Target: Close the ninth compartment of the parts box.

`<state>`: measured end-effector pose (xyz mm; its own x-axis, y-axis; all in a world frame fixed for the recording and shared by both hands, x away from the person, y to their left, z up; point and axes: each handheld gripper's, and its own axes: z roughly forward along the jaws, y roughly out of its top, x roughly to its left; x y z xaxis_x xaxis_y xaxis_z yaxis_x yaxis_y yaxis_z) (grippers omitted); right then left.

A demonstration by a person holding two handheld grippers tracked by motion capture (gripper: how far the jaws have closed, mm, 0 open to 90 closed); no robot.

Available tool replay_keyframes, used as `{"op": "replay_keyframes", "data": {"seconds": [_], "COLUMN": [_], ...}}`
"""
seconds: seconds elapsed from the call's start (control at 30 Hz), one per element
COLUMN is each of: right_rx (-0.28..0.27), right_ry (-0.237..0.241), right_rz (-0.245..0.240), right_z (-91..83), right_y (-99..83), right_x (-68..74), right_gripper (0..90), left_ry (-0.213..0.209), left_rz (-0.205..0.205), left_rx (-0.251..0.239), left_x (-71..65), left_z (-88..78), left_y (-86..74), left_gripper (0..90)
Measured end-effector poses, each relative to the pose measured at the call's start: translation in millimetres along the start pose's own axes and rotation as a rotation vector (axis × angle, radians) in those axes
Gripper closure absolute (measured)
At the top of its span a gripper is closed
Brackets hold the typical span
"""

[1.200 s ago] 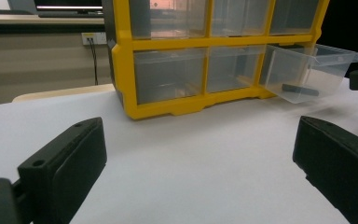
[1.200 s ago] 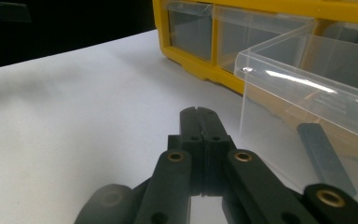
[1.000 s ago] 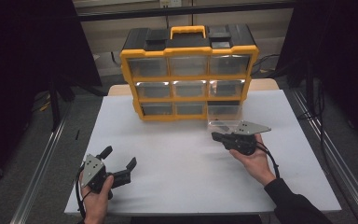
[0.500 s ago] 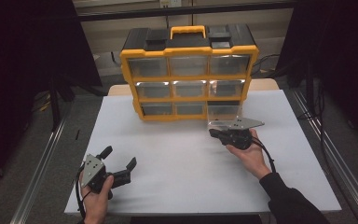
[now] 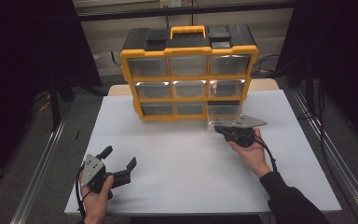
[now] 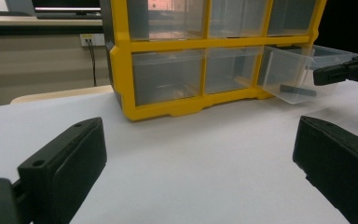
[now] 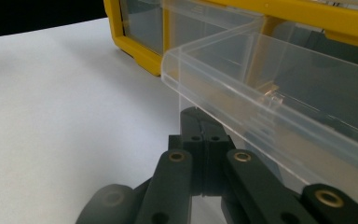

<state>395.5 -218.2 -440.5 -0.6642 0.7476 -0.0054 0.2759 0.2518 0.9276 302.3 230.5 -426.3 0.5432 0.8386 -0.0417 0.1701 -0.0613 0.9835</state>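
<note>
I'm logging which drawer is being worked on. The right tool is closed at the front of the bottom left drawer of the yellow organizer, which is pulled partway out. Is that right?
Not quite: it is the bottom right drawer, not the bottom left. The high view shows the right tool closed at the front of that clear drawer, which sticks partway out of the yellow organizer; the bottom left drawer sits fully in.

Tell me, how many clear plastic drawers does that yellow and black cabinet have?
9 clear plastic drawers, three rows of three in the yellow and black cabinet: top row, middle row, bottom row. The bottom-right drawer is pulled partly out; none seem hidden.
</note>
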Motion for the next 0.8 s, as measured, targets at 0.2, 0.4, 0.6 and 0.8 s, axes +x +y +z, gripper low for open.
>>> {"op": "replay_keyframes", "data": {"seconds": [0.2,0.4,0.6,0.8], "right_rx": [-0.002,-0.024,-0.031,-0.032], "right_ry": [-0.016,-0.035,-0.050,-0.064], "right_rz": [-0.012,-0.015,-0.023,-0.001], "right_z": [0.4,-1.8,-1.2,-2.5], "right_y": [-0.2,1.5,3.1,1.1], "right_x": [0.0,0.6,2.2,-4.0], "right_gripper": [90.0,90.0,90.0,90.0], "left_ry": [-0.001,-0.002,-0.001,-0.003], "left_rz": [-0.001,0.001,0.004,0.003], "left_rx": [-0.001,0.000,0.002,0.002], "left_x": [0.2,0.5,0.5,0.9], "left_z": [-0.2,-0.5,-0.6,-0.2], "left_y": [0.0,0.1,0.1,0.0], "left_gripper": [2.8,2.8,2.8,2.8]}}
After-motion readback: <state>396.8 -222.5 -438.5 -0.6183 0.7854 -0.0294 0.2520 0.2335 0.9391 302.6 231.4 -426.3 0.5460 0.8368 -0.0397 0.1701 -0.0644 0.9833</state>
